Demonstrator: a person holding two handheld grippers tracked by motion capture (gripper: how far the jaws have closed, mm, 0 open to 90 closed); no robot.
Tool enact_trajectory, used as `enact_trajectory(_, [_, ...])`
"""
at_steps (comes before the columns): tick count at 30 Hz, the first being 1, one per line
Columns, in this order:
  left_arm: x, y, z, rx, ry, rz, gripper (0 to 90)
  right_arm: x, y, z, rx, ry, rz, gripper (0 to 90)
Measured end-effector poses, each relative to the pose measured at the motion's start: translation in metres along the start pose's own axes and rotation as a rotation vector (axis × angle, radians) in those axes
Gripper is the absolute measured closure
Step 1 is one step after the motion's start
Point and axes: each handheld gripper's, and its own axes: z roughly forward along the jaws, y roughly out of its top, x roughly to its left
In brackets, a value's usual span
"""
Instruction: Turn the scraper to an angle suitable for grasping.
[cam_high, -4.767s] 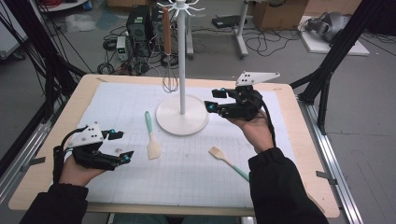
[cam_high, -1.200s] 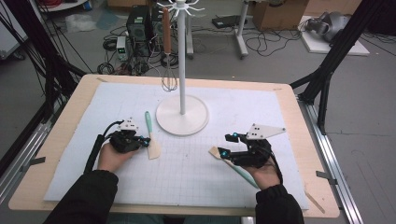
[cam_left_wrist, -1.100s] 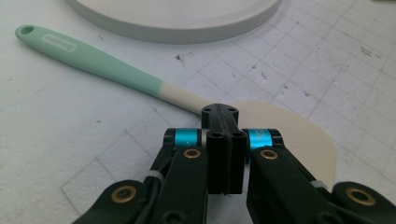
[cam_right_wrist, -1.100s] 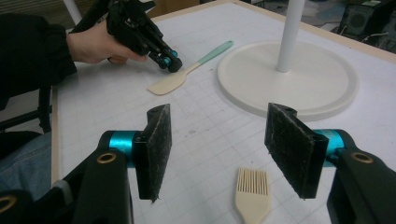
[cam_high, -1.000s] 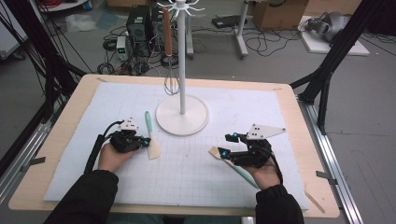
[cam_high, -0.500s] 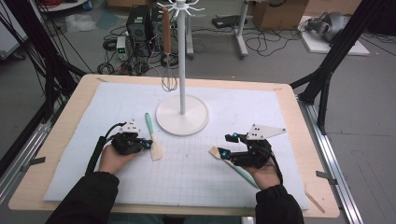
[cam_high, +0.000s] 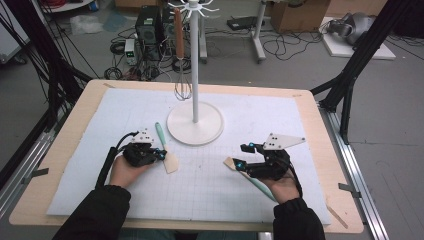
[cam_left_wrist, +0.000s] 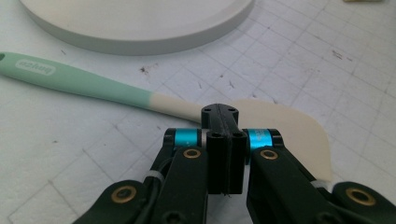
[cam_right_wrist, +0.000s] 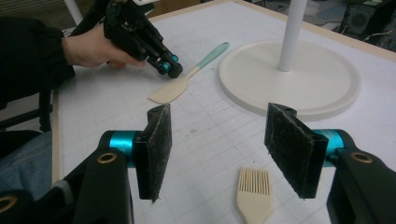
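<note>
Wooden table (cam_high: 320, 150), pale rim bare around a white gridded mat (cam_high: 260, 125). On the mat: round white stand base (cam_high: 195, 131) near centre; mint-handled spatula (cam_high: 165, 147) just left of the base; cream-bristled brush (cam_high: 235, 164) to the right, well apart from the spatula.

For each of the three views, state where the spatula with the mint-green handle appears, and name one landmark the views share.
High view: spatula left of centre.
Left gripper view: spatula crosses the middle.
Right gripper view: spatula upper centre.
Shared landmark: the round white stand base.
</note>
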Motion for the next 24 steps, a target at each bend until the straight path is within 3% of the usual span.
enact_trajectory(11, [0.001, -0.001, 0.003, 0.002, -0.007, -0.014, 89.6, -0.001, -0.001, 0.001, -0.002, 0.002, 0.002, 40.6])
enact_trajectory(24, [-0.011, 0.001, 0.004, 0.015, -0.041, 0.025, 89.7, -0.001, -0.001, 0.001, 0.0, 0.002, 0.001, 40.6])
